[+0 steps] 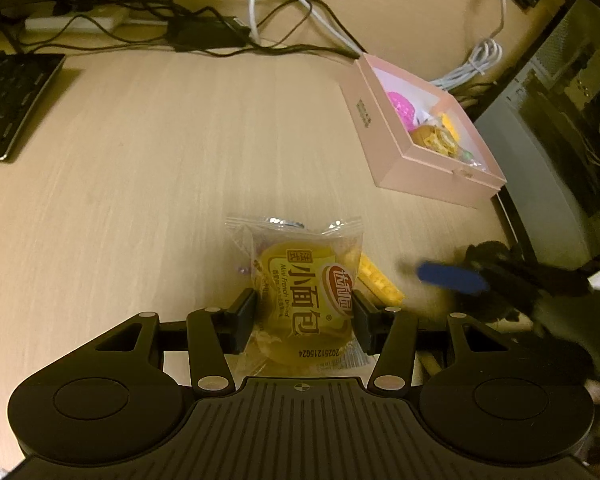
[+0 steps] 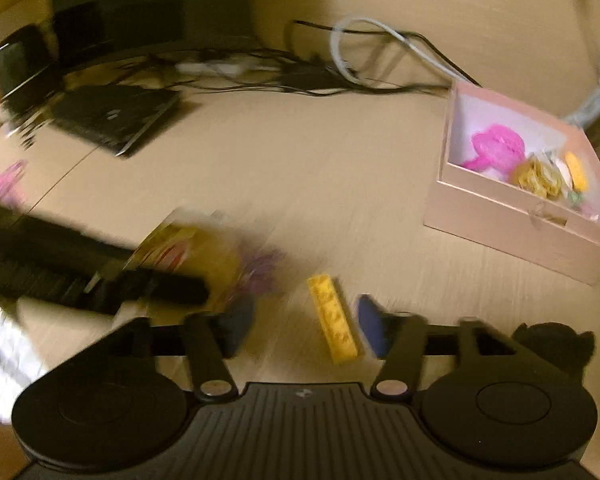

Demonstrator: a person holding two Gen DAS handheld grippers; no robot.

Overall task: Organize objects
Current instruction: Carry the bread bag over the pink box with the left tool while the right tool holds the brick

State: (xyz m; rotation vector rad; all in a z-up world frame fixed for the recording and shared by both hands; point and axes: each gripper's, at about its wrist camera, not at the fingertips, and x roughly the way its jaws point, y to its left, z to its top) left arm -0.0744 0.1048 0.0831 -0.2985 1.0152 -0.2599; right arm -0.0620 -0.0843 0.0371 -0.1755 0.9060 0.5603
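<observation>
1. While the left gripper (image 1: 304, 316) presses its jaws against both sides of the bread packet (image 1: 300, 288), the packet sits low over the desk (image 1: 160, 152).
2. The right gripper (image 2: 306, 330) has its jaws spread wide around the yellow brick (image 2: 332, 318), gripping nothing.
3. The brick lies on the desk, near the pink box (image 2: 512, 216) holding toys.

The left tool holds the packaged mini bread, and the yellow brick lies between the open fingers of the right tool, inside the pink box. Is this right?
Not quite. The yellow brick lies on the desk, not inside the pink box; the right wrist view shows it. The rest stands: left tool holds the packaged mini bread, right tool is open.
</observation>
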